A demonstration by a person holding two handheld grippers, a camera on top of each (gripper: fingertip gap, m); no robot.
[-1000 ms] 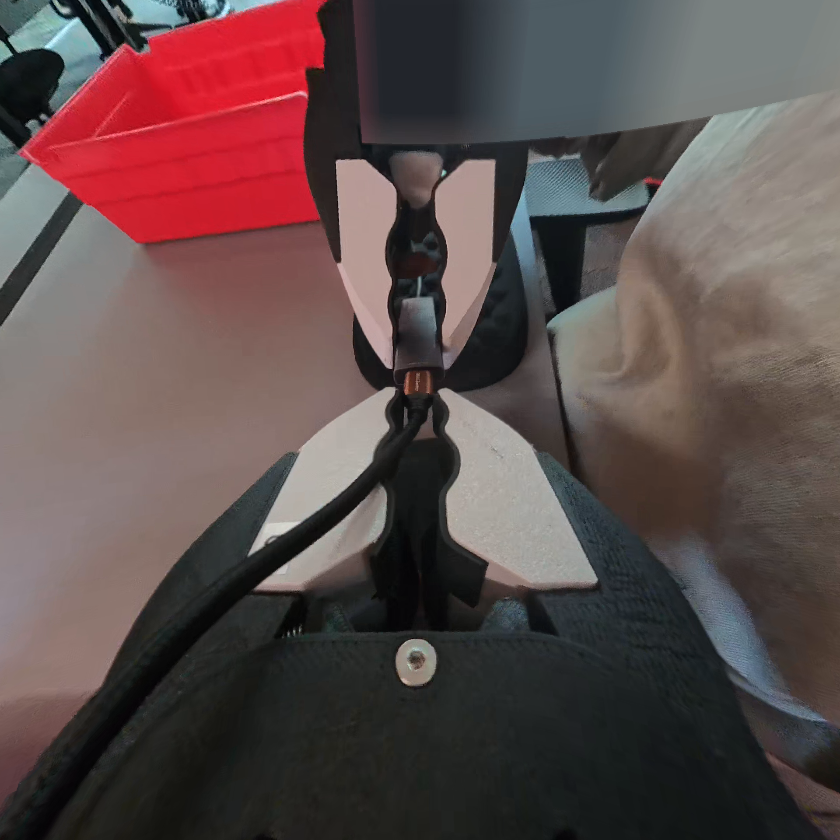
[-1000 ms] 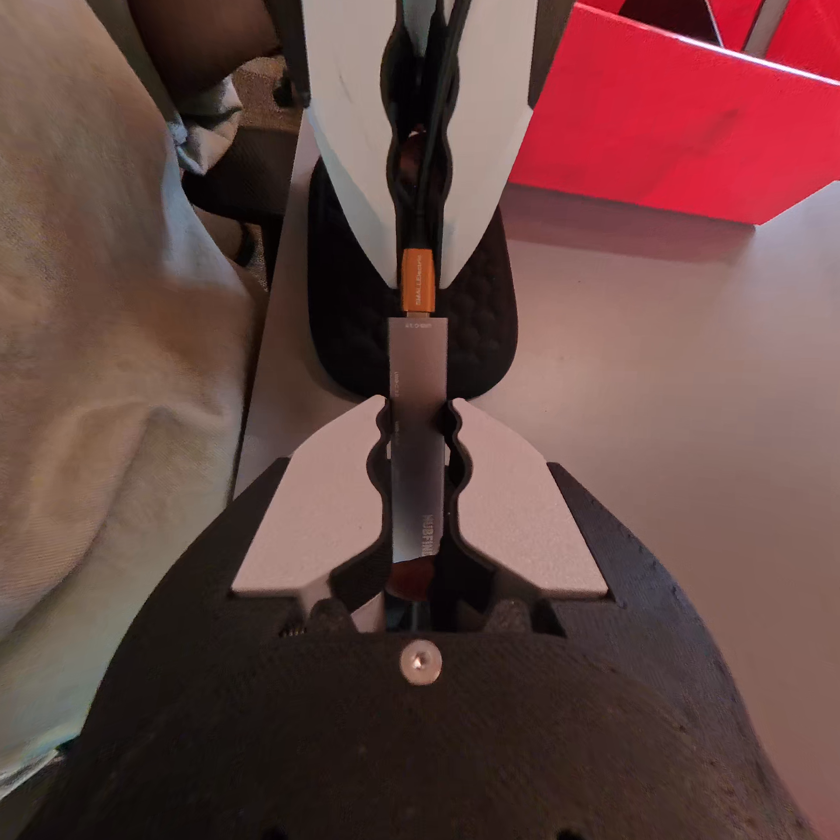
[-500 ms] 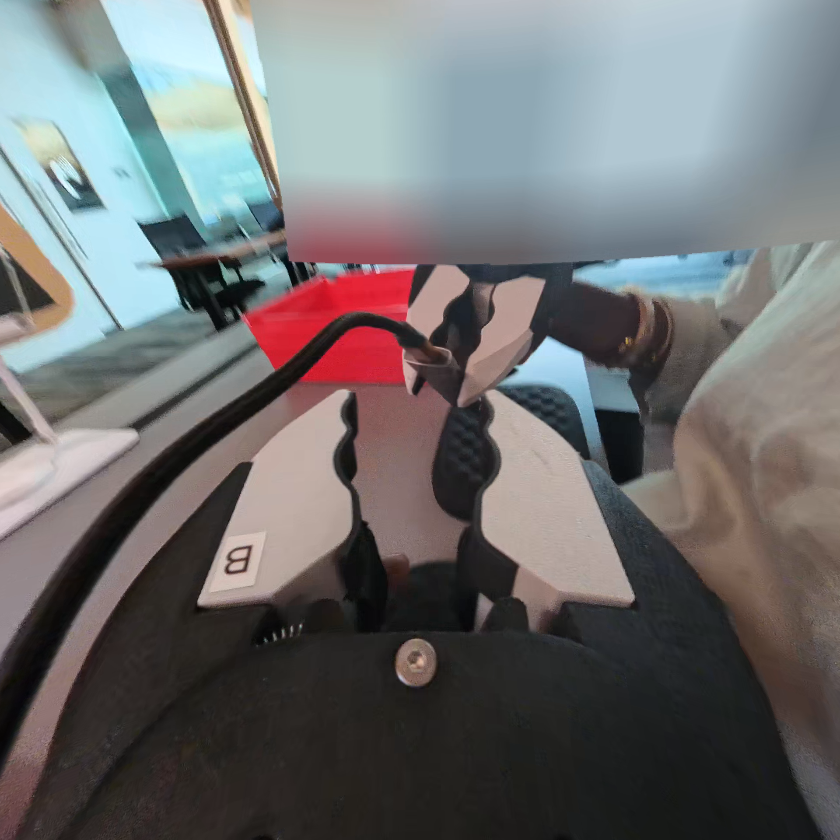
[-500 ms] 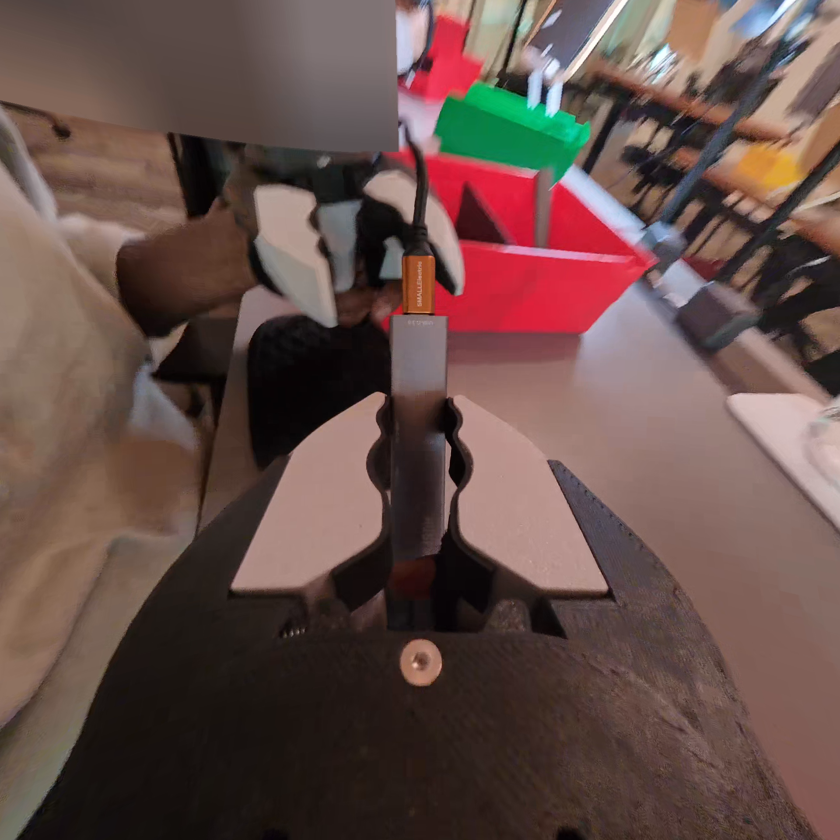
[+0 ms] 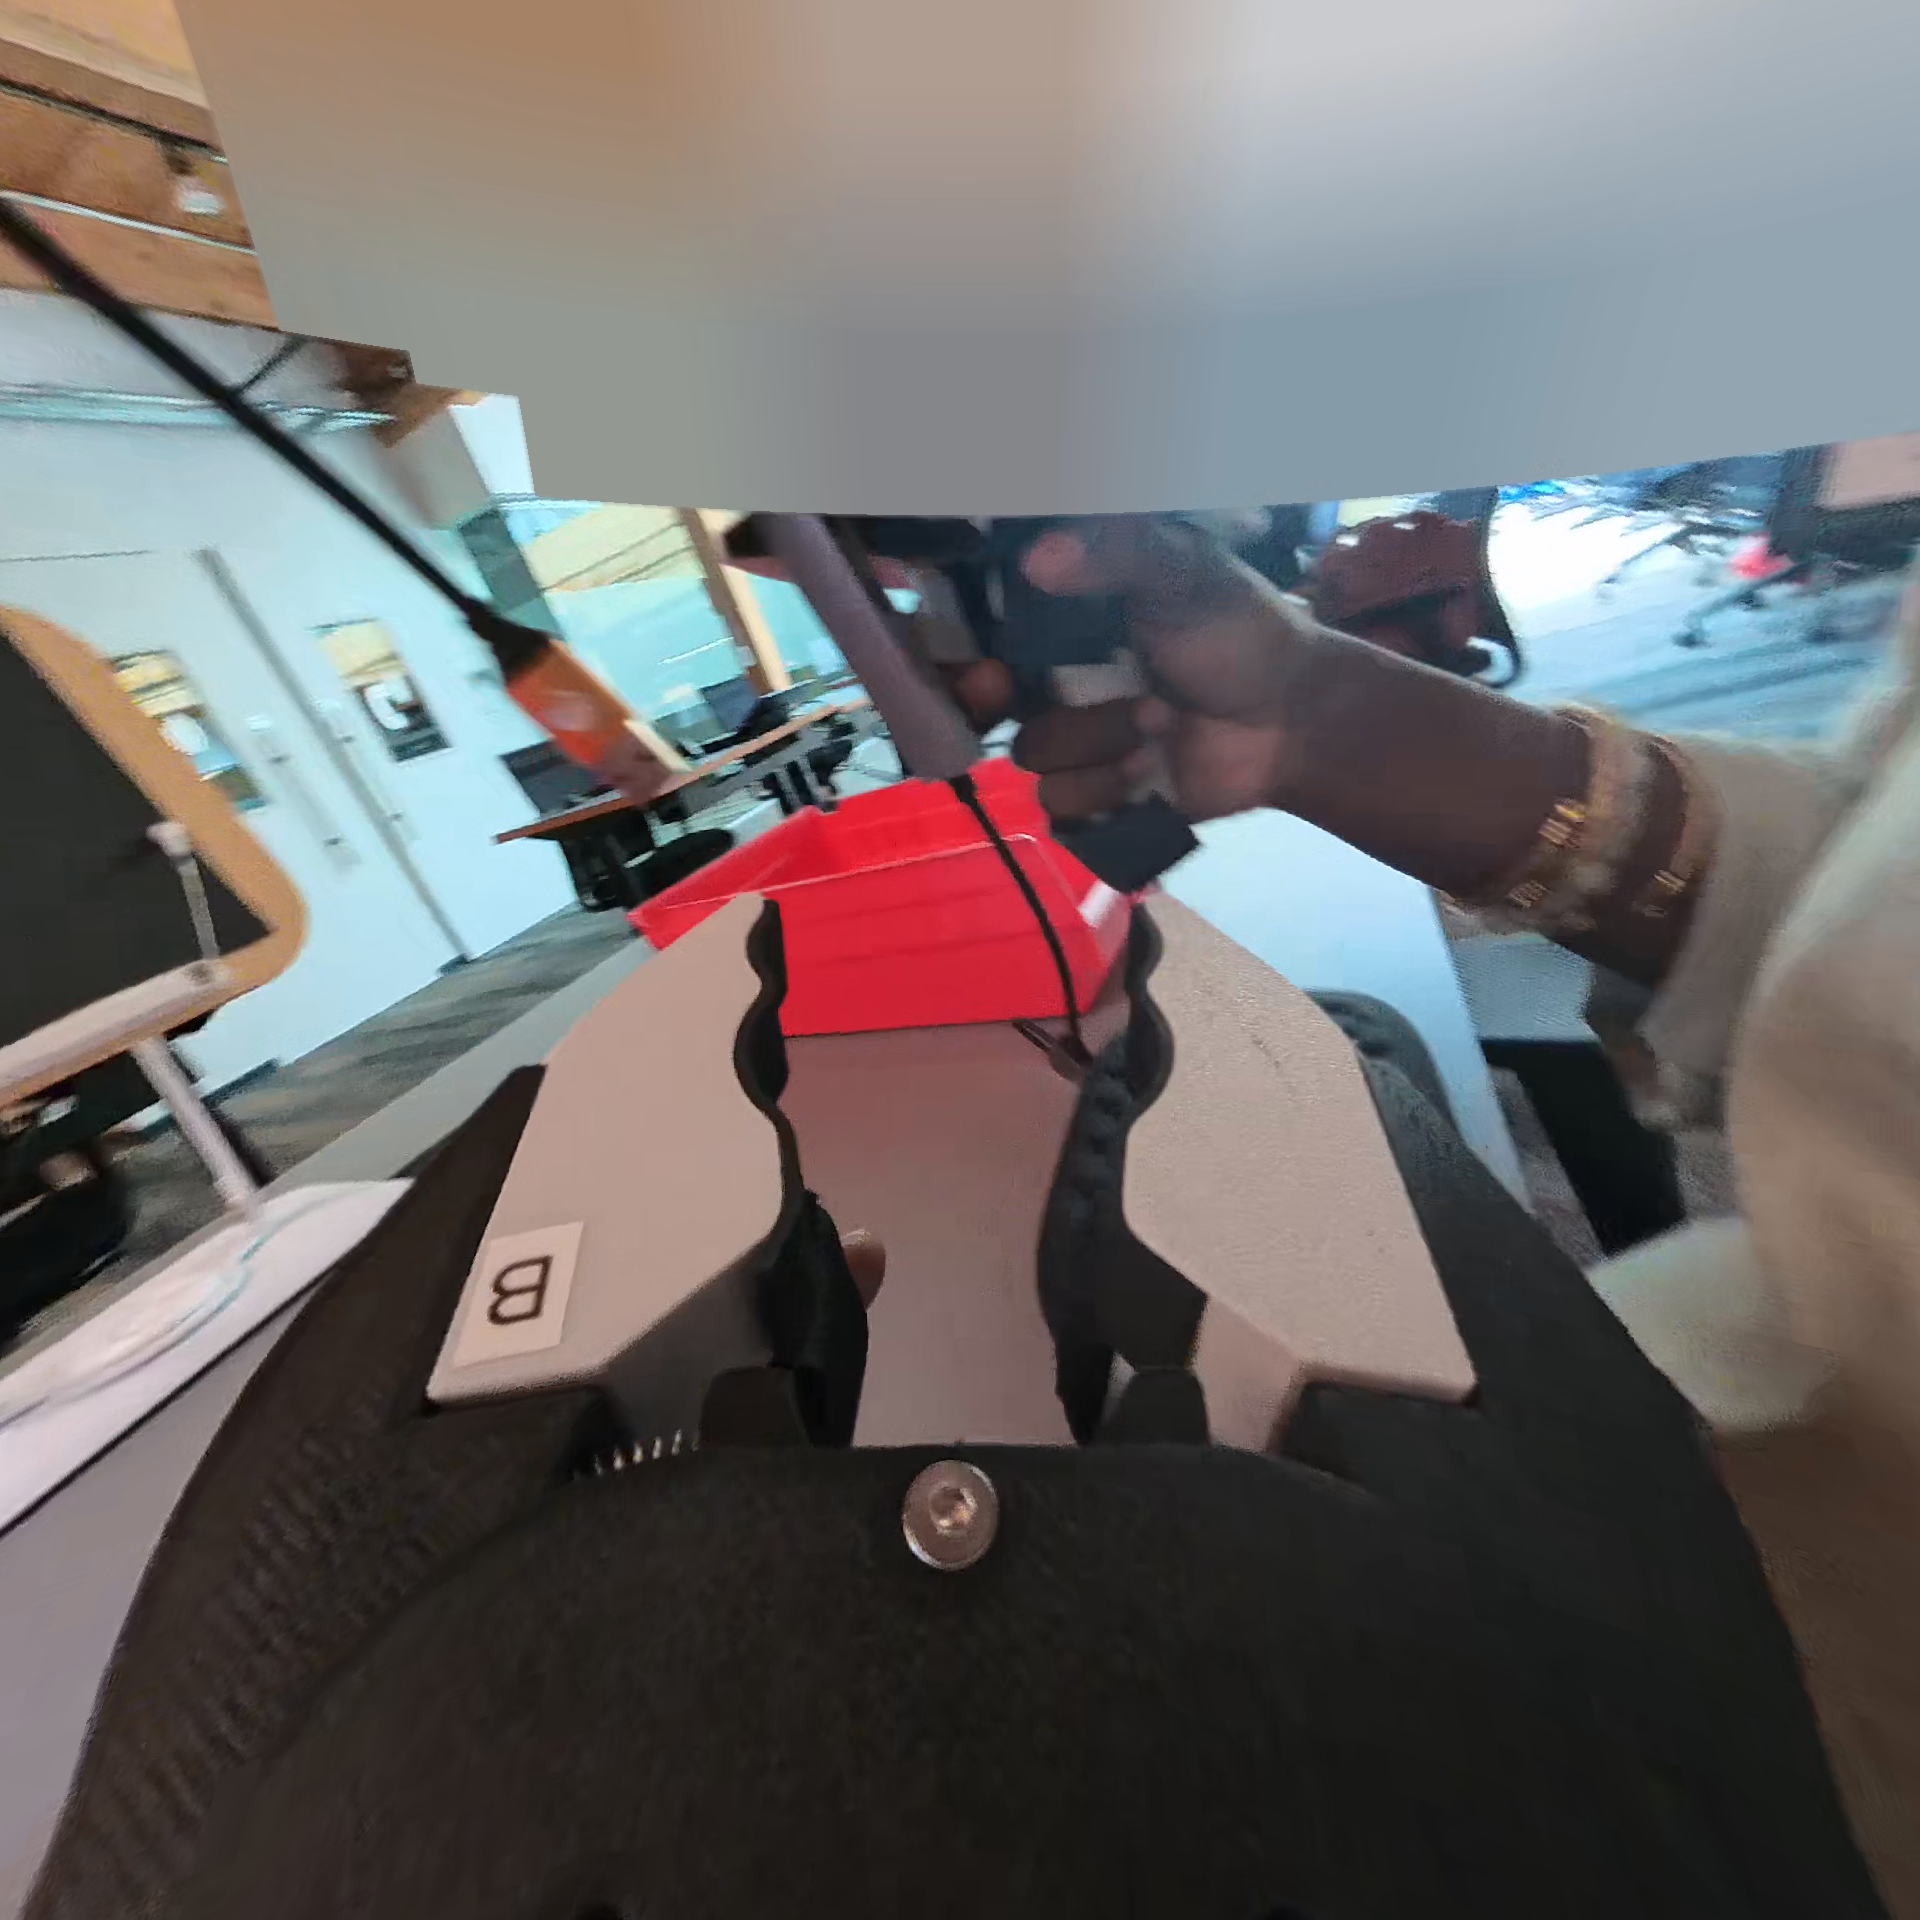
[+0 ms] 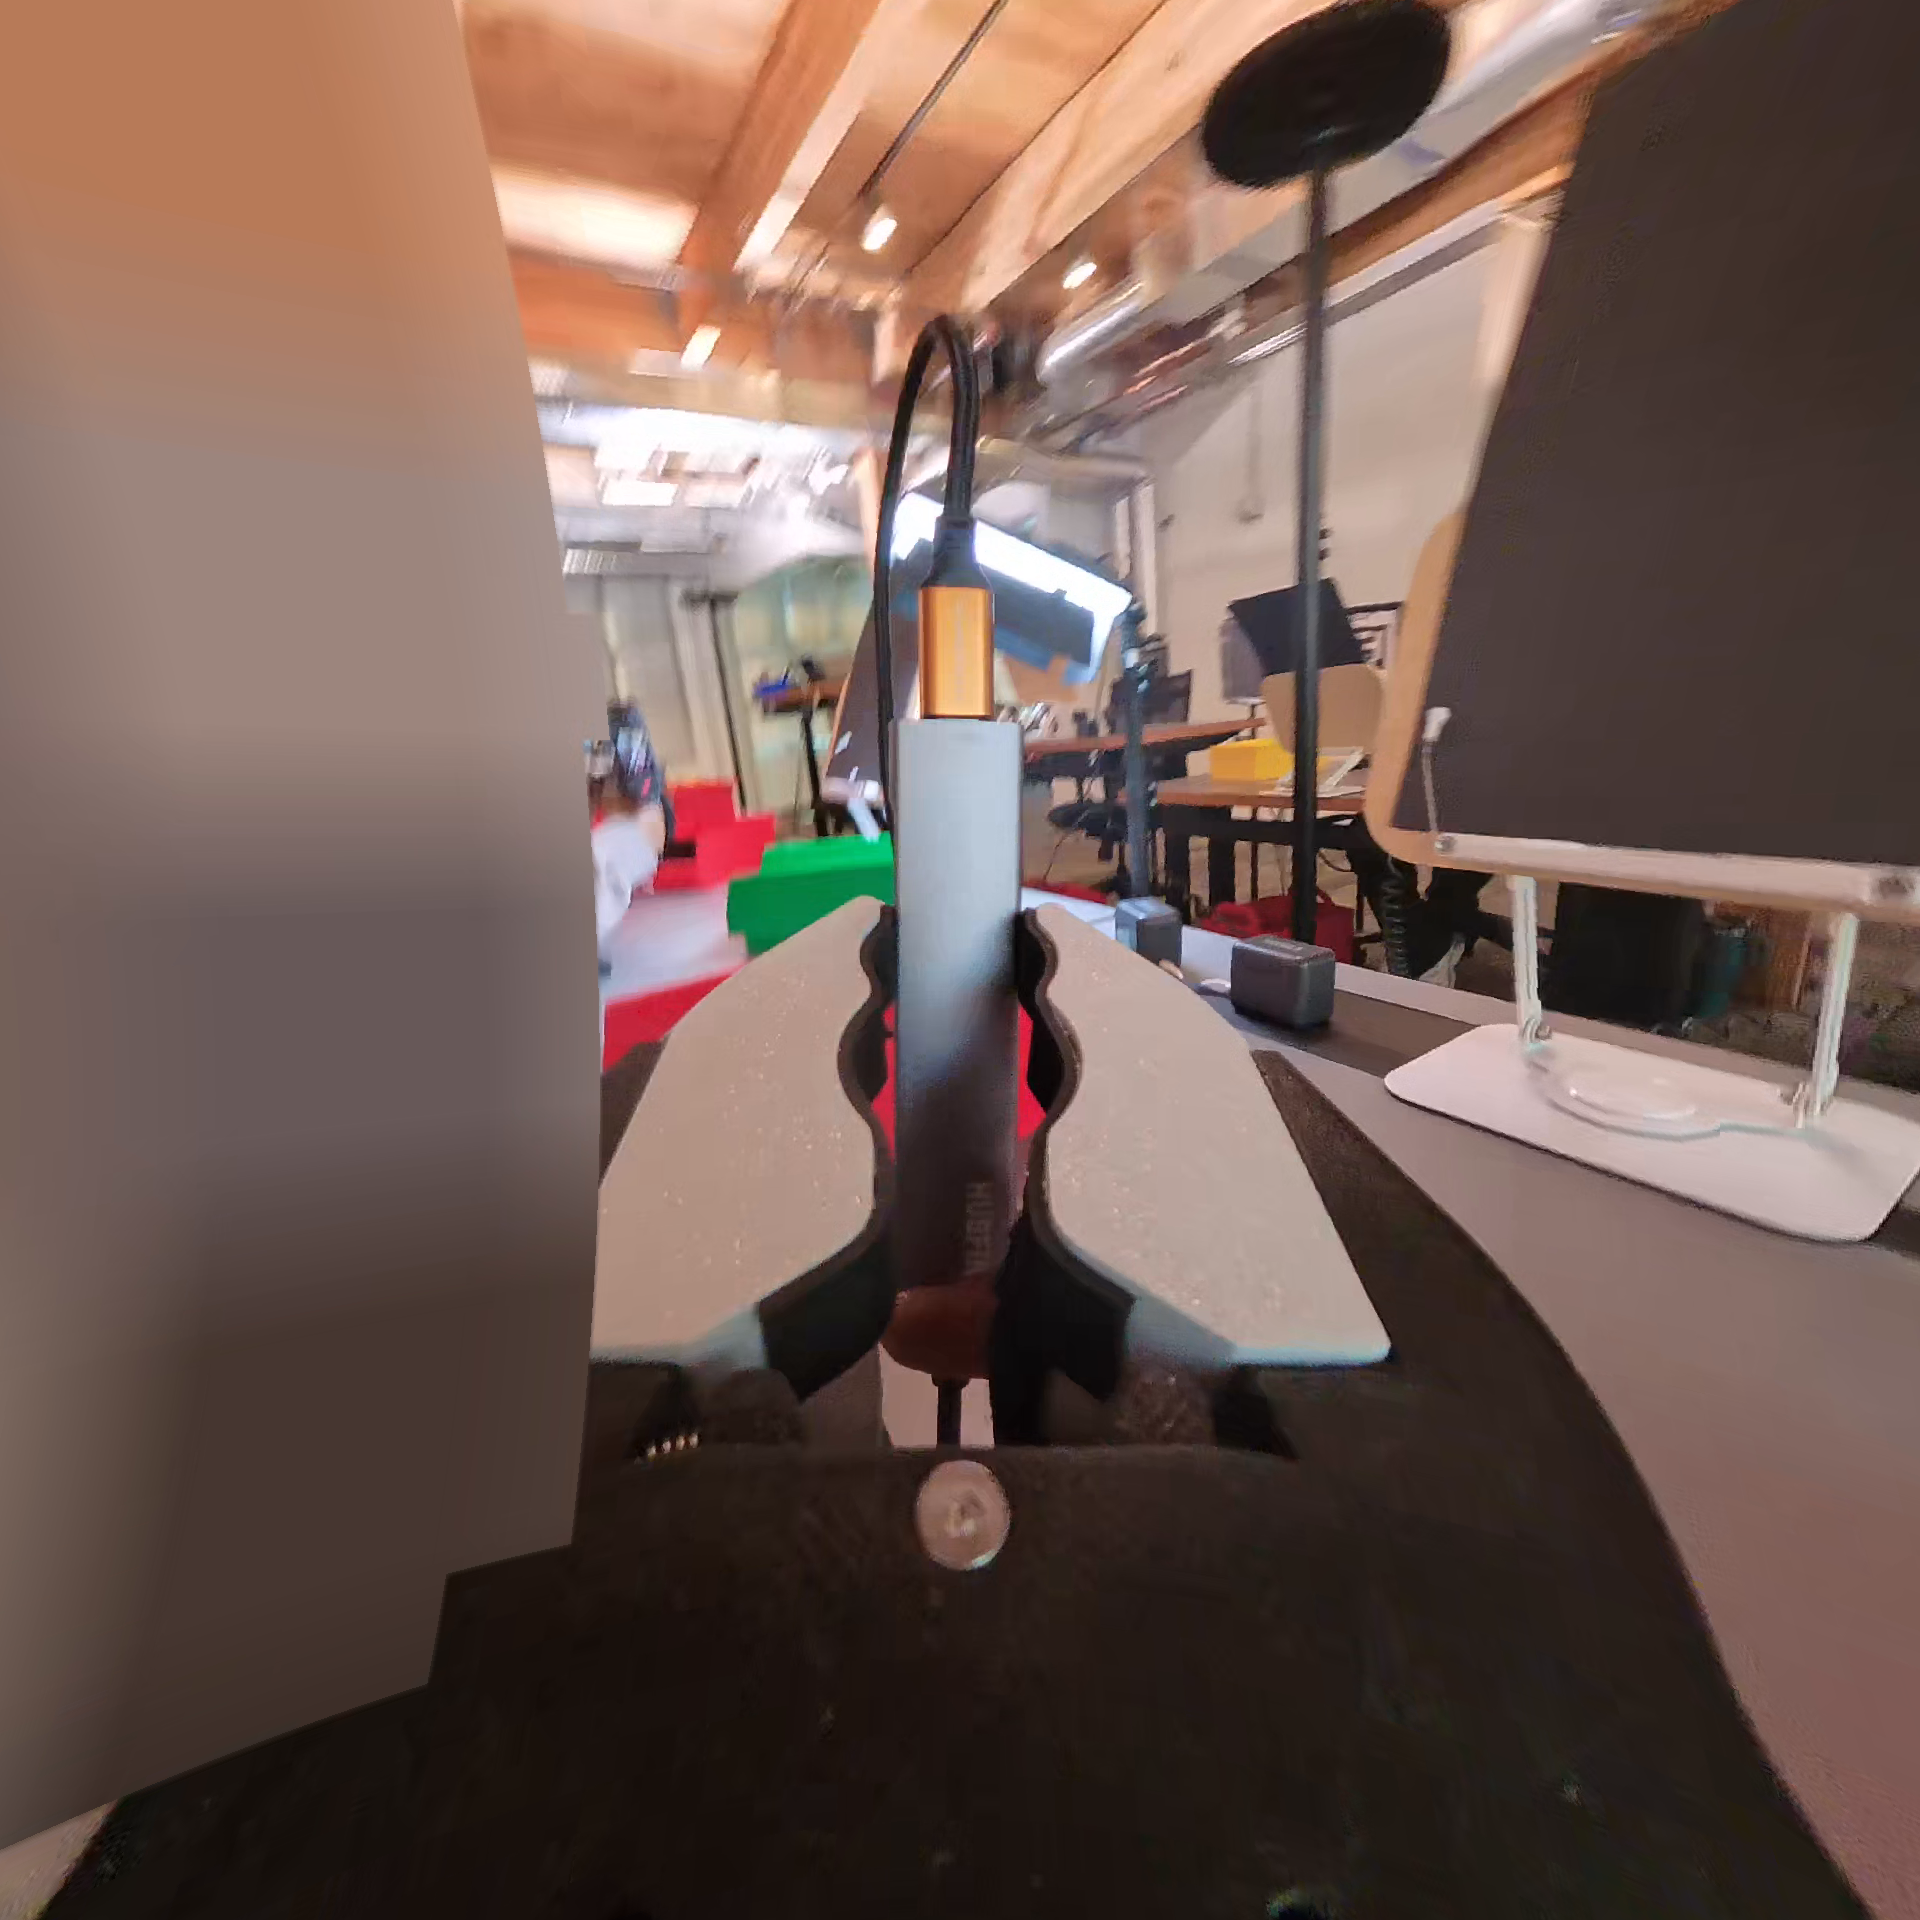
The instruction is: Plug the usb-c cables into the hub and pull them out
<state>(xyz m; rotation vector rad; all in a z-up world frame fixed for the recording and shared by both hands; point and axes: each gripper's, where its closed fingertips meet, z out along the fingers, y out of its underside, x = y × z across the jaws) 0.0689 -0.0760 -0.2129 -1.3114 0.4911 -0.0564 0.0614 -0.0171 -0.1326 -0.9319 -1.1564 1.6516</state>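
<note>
My right gripper [image 6: 956, 914] is shut on the grey hub [image 6: 956, 831] and holds it upright above the table. An orange USB-C plug [image 6: 956, 655] sits in the hub's top end, and its black cable [image 6: 914, 436] loops up and back down on the left. My left gripper [image 5: 945, 935] is open and empty, low over the table. In the left wrist view the hub [image 5: 883, 644] is held farther off in a hand. A second orange plug [image 5: 566, 696] on a black cable hangs in the air left of the hub, apart from it. A thin black cable [image 5: 1023, 904] runs from the hub's lower end to the table.
A red bin [image 5: 914, 935] stands on the table beyond my left gripper. A green bin [image 6: 810, 883] sits farther back. A white stand with a dark panel [image 6: 1662, 1122] and small grey boxes [image 6: 1283, 977] are to the right. A black pad [image 5: 1382, 1049] and a sleeve [image 5: 1818, 1039] lie right. Across from one pair of fingers to the other is roughly 10 centimetres.
My left gripper let go of the orange plug, opened and drew back. My right gripper lifted and tilted the hub upward with the plug still in it. Both views now look higher.
</note>
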